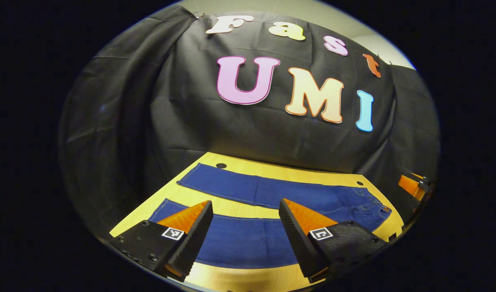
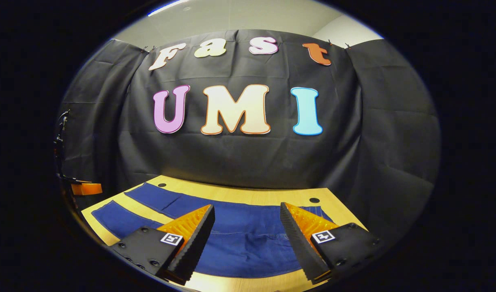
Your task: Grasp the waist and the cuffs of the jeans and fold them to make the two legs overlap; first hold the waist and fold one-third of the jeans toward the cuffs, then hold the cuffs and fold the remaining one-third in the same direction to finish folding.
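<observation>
Dark blue jeans (image 1: 272, 190) lie flat on a wooden table (image 1: 280, 168), the two legs spread apart in a narrow V. In the left gripper view the waist (image 1: 375, 211) is at the right and the cuffs lie at the left. My left gripper (image 1: 245, 202) hovers open above the near leg, nothing between its fingers. In the right gripper view the jeans (image 2: 248, 239) run leftward from the wide upper part beneath my right gripper (image 2: 247, 206), which is open and holds nothing. Each view catches the other gripper at its edge: right gripper (image 1: 412, 184), left gripper (image 2: 85, 188).
The table (image 2: 252, 196) ends at the black cloth wall behind it. Small dark round holes (image 1: 221, 165) (image 2: 314, 200) mark the far corners of the tabletop. A bare strip of wood runs between the two legs and along the front edge.
</observation>
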Action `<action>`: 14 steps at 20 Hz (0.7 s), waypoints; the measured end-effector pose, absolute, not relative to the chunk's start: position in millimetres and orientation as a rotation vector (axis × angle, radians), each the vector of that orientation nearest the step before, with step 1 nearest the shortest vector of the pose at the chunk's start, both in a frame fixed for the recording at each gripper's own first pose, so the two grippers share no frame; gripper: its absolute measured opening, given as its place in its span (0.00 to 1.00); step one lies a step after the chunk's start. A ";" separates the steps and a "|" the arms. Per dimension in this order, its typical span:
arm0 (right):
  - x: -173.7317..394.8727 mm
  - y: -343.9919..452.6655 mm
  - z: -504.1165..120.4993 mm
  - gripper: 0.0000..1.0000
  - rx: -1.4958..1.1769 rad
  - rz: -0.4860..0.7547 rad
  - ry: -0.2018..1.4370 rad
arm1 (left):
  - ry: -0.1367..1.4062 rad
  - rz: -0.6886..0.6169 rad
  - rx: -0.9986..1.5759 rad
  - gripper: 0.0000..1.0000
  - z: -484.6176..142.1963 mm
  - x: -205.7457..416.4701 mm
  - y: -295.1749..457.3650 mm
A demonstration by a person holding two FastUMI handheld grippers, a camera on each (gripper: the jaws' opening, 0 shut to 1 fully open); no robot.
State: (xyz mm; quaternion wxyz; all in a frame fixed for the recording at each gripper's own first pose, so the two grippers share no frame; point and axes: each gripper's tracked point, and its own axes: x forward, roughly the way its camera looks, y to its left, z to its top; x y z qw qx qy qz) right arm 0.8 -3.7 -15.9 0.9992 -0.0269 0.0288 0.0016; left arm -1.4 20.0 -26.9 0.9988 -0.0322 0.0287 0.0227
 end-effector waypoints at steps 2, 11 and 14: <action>-2.8 -2.6 -21.0 1.00 -0.054 0.004 0.078 | 0.090 0.065 -0.072 0.96 -41.5 -7.2 39.7; -21.3 14.5 -47.3 0.99 -0.107 -0.003 0.164 | 0.203 0.269 -0.148 0.96 -106.4 -36.3 176.8; -27.1 20.5 -57.4 0.99 -0.132 -0.003 0.199 | 0.250 0.296 -0.130 0.96 -132.4 -34.8 209.4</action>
